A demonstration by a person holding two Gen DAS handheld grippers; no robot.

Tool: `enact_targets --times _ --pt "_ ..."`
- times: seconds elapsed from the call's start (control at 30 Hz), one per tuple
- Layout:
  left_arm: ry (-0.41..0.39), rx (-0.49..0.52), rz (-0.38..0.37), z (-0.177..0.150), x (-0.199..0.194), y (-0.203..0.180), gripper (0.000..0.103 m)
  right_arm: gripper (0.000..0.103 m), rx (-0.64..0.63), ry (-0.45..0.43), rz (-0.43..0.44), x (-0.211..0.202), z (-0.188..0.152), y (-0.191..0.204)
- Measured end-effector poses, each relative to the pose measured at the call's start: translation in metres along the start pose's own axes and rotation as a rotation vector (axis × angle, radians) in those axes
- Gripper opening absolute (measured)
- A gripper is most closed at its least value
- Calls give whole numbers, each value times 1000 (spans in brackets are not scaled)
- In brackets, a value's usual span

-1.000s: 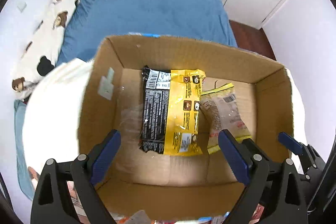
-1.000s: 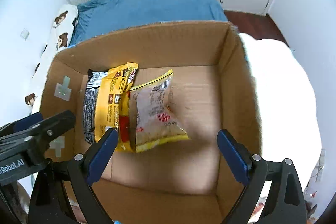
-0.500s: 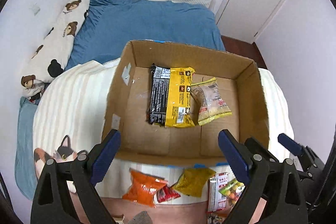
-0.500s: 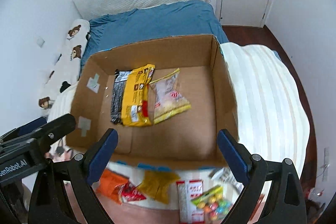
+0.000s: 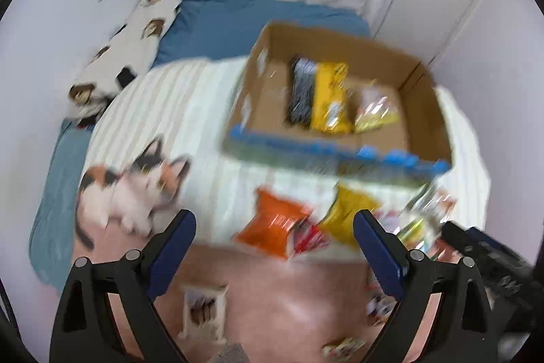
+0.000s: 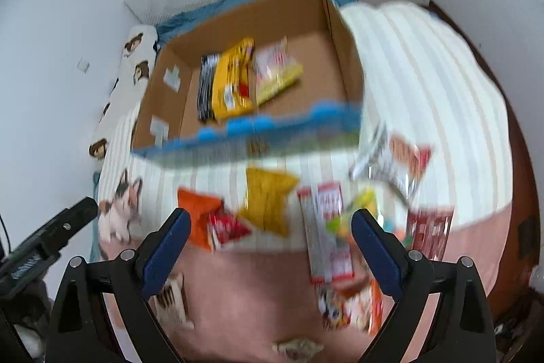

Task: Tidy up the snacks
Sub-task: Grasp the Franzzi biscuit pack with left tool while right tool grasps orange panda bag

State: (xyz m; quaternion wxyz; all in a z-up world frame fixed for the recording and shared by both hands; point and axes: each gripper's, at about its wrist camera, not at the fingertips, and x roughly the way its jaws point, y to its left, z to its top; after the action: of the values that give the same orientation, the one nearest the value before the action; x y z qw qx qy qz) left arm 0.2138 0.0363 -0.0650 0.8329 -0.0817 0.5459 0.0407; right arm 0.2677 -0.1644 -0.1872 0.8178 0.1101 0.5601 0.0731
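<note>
Both grippers hang with jaws released, nothing between them, above loose snacks.

The left gripper (image 5: 273,227) and the right gripper (image 6: 270,225) each stand wide apart and empty. Between the right jaws lie an orange packet (image 6: 199,216), a small red packet (image 6: 227,227) and a yellow packet (image 6: 268,199), all blurred, on the striped blanket (image 6: 425,84). Beyond the jaws, the cardboard box (image 6: 343,36) holds a black-and-yellow packet (image 6: 231,80) and a clear yellow-edged packet (image 6: 277,70) side by side.

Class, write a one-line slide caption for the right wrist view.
Open right gripper above loose snack packets on a striped blanket, cardboard box behind holding two packets.
</note>
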Motion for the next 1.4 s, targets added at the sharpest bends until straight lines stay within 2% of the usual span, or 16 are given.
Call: enact_targets --times 0.13,0.27,0.5,0.6,0.7,0.8,0.83,0.93,1.0,1.03,1.1,1.2,1.3,1.37,1.4 --pt "76 -45 34 -40 21 23 95 97 53 52 18 8 -36 -18" --pt "161 -86 80 -76 45 40 95 97 186 105 31 19 -65 -53" --pt "243 -145 119 -112 75 59 95 97 548 274 57 74 -122 -126" --pt "281 -163 127 -122 87 65 95 97 619 280 42 97 -132 -135" --pt "304 -180 129 -129 95 71 95 89 682 300 18 119 -140 -140" --pt "319 -195 126 -135 98 77 95 89 571 331 -13 124 -135 -130" --pt "320 -202 128 -138 98 82 95 89 499 333 -23 121 -132 -123" --pt "322 -218 133 -144 97 90 95 89 138 393 -99 114 -122 -88" --pt "329 -229 125 -148 100 94 95 89 52 417 -189 109 -123 -79" --pt "331 -233 119 -149 100 94 95 89 125 432 -149 106 -123 -85" --pt "336 -247 101 -151 103 96 95 89 391 468 -2 106 -132 -107" --pt "338 -280 86 -154 106 100 95 89 707 482 112 122 -151 -129" --pt "343 -304 81 -155 110 105 95 89 878 482 142 143 -169 -138" --pt "349 -305 85 -156 113 108 95 85 912 477 135 154 -175 -136" --pt "352 -308 87 -157 116 113 95 78 893 460 106 157 -175 -133"
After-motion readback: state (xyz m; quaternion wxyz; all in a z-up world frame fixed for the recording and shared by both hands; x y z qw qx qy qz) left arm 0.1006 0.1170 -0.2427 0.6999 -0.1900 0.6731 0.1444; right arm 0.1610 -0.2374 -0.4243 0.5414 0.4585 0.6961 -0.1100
